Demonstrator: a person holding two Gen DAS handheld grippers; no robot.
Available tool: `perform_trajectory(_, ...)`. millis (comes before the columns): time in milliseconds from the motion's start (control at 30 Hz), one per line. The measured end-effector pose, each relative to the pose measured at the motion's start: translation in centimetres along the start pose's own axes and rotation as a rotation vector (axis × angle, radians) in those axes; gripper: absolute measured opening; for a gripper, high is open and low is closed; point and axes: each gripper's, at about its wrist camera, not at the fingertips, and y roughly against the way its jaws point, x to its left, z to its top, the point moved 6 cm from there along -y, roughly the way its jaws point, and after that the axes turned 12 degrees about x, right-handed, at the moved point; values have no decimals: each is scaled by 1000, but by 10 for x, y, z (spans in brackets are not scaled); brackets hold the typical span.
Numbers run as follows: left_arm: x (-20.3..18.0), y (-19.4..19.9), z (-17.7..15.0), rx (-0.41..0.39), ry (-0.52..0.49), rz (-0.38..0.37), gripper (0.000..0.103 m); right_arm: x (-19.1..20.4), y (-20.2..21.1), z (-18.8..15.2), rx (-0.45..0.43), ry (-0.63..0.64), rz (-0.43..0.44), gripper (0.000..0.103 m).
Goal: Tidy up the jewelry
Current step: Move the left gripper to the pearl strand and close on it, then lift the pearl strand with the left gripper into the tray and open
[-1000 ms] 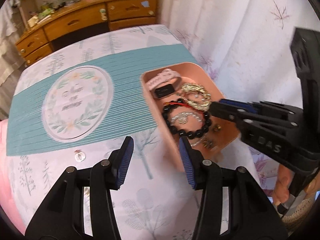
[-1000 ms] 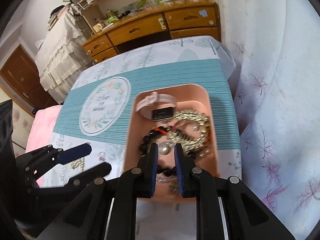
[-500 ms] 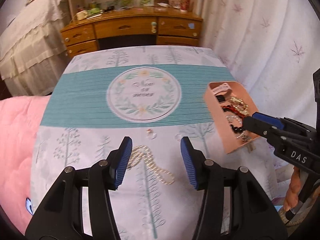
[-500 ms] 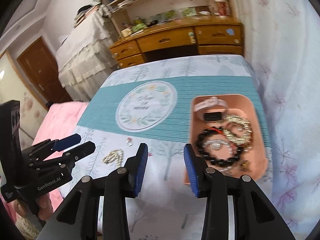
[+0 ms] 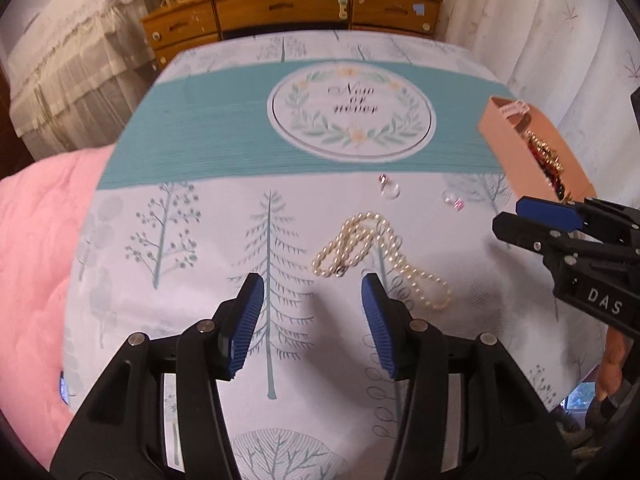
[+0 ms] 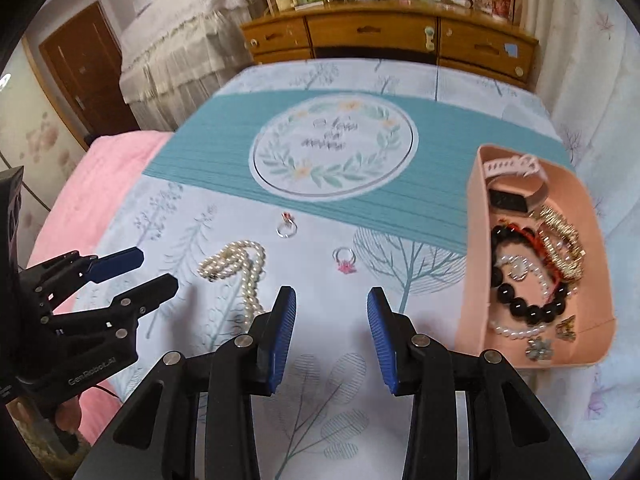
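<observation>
While both tools hang over the desk (image 6: pixel 460 80), the pearls (image 5: pixel 372 248) lie on the cloth just past the left tool (image 5: pixel 312 304). Its jaws are apart with nothing in them. So are those of the right tool (image 6: pixel 331 320). Two rings (image 6: pixel 286 227) sit near the pearls. More jewelry fills the pink tray (image 6: pixel 474 240) on the right.

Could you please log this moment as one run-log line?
left tongs: open, empty | right tongs: open, empty | pearl necklace, two rings: on cloth | tray: part-filled
</observation>
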Motion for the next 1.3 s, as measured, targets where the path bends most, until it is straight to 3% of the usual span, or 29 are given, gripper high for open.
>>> perform_trajectory(367,-6,-36,16,51,-41,-119,48,0,-31,8,24,24,-47,38)
perform_trajectory(533,-13,-50,27,76,-77,-120,48,-5,-35,10,23,12,-43,38)
perform_trajectory(733,-25,-56,39,83,-204,-37,48,-15,-41,12,32,-16,-23,38)
perform_trajectory(867,-31,-59,47,105,-265,-88,35,-17,-47,13,42,-27,5,38)
perform_trajectory(967,-32,-61,52,102,-273,-90,32,-19,-51,13,42,-38,24,38)
perform_trajectory(1100,-29,-62,56,97,-238,-84,7,-19,-51,15,35,-42,36,38)
perform_trajectory(1300,-18,-56,56,62,-119,-154,3,-18,-51,17,23,-30,39,38)
